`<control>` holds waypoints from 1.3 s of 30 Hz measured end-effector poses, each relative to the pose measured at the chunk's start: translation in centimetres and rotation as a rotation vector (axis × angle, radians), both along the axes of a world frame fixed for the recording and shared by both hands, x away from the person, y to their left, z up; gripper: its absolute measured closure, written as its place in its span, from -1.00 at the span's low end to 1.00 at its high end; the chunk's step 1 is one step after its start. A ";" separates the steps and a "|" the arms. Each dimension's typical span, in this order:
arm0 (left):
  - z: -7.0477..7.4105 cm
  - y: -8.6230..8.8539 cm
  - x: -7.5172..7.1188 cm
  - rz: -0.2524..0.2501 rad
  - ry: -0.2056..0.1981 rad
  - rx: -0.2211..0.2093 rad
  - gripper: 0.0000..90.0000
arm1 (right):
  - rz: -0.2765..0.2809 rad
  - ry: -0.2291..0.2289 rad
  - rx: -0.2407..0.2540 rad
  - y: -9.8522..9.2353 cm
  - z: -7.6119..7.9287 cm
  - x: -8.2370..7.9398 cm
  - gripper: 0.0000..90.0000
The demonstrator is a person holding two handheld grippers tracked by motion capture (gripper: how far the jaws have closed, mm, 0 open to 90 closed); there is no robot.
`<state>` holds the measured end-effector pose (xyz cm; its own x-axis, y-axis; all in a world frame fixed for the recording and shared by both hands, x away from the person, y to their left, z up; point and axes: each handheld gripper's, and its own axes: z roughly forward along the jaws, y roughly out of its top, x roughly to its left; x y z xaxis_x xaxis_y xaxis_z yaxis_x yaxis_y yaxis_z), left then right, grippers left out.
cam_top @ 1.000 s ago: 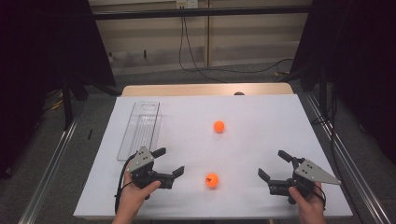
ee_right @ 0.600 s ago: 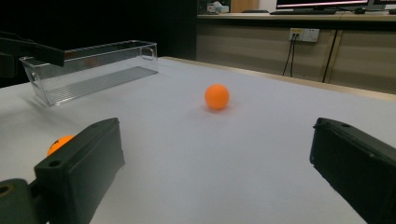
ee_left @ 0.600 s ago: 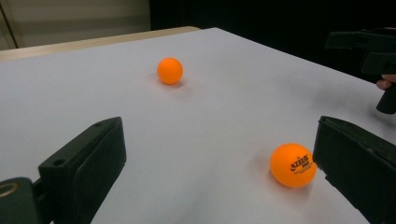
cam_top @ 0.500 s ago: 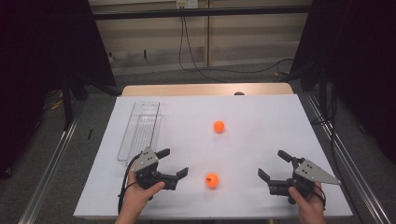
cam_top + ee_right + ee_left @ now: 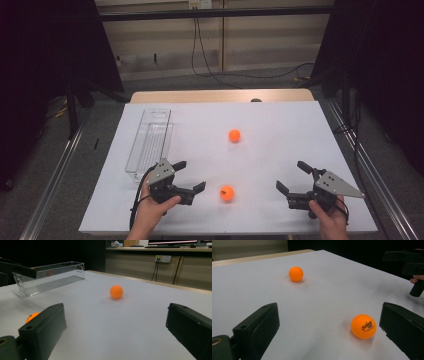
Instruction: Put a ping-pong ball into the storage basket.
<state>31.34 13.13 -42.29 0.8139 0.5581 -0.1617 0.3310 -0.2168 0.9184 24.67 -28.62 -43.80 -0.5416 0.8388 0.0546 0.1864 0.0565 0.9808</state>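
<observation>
Reaching: we hold our left gripper (image 5: pixel 192 176) low, jaws wide, just beside the near orange ball (image 5: pixel 227 193)
Far ball (image 5: pixel 234 135): mid-table, well apart
Right gripper (image 5: pixel 294 175): jaws wide, empty
Clear tray (image 5: pixel 148 145): left side

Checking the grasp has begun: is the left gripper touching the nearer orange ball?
Apart. The left gripper view shows white table between the nearer orange ball and the left gripper.

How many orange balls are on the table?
2: the near ball lies just ahead of the left gripper; the far ball sits mid-table, right of the clear tray.
</observation>
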 end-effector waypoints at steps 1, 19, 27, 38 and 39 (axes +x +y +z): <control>0.0 -0.1 0.0 -0.006 0.004 -0.003 -0.94 | -0.001 0.000 0.000 0.0 0.0 0.0 -0.95; -0.4 -1.1 -0.1 -0.024 0.013 0.037 -0.94 | 0.000 0.002 0.000 0.0 0.0 0.0 -0.95; -0.5 -1.6 0.0 -0.037 0.019 0.047 -0.94 | -0.002 0.004 0.000 0.0 -0.1 0.1 -0.95; -0.8 -2.3 -0.1 -0.054 0.025 0.080 -0.94 | -0.005 0.003 0.002 -0.1 -0.1 0.1 -0.95; -0.8 -2.4 -0.1 -0.056 0.032 0.085 -0.94 | -0.005 0.003 0.002 -0.1 -0.1 0.1 -0.95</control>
